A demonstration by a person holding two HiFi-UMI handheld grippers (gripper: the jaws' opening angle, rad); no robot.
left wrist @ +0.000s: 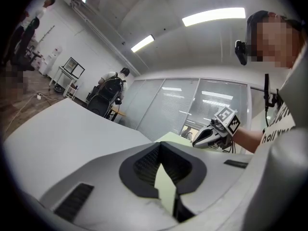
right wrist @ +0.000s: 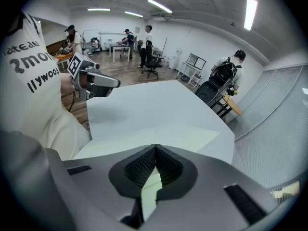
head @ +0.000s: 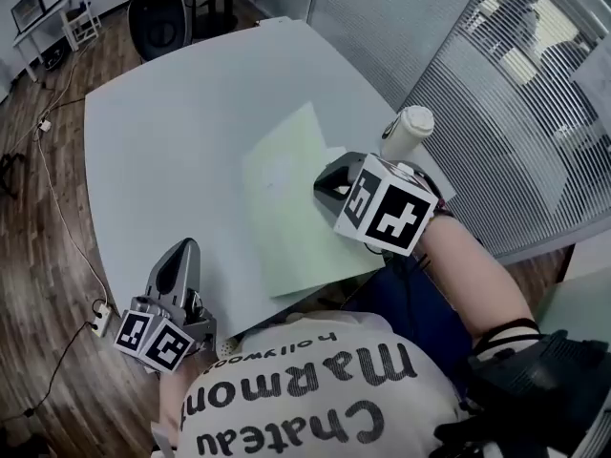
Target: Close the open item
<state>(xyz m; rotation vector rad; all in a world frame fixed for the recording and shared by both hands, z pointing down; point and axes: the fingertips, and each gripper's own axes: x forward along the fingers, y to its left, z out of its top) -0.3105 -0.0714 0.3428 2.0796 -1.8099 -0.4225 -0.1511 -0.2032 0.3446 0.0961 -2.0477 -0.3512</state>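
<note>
A pale green folder (head: 291, 208) lies flat on the grey table (head: 172, 132), reaching the near edge. The right gripper view shows the folder (right wrist: 159, 136) under the jaws. My right gripper (head: 320, 187) hovers over the folder's right side, shut, tips touching with nothing between them (right wrist: 155, 148). My left gripper (head: 186, 248) is at the table's near left edge, off the folder and also shut and empty (left wrist: 160, 144). Each gripper appears in the other's view: the right gripper (left wrist: 204, 136) and the left gripper (right wrist: 108, 83). I cannot tell whether the folder has a raised cover.
A white cylinder (head: 407, 127) stands just beyond the right gripper. A glass wall with blinds (head: 496, 113) runs along the table's right side. An office chair (head: 158, 17) stands at the far end. A power strip (head: 100, 319) and cables lie on the wooden floor at left.
</note>
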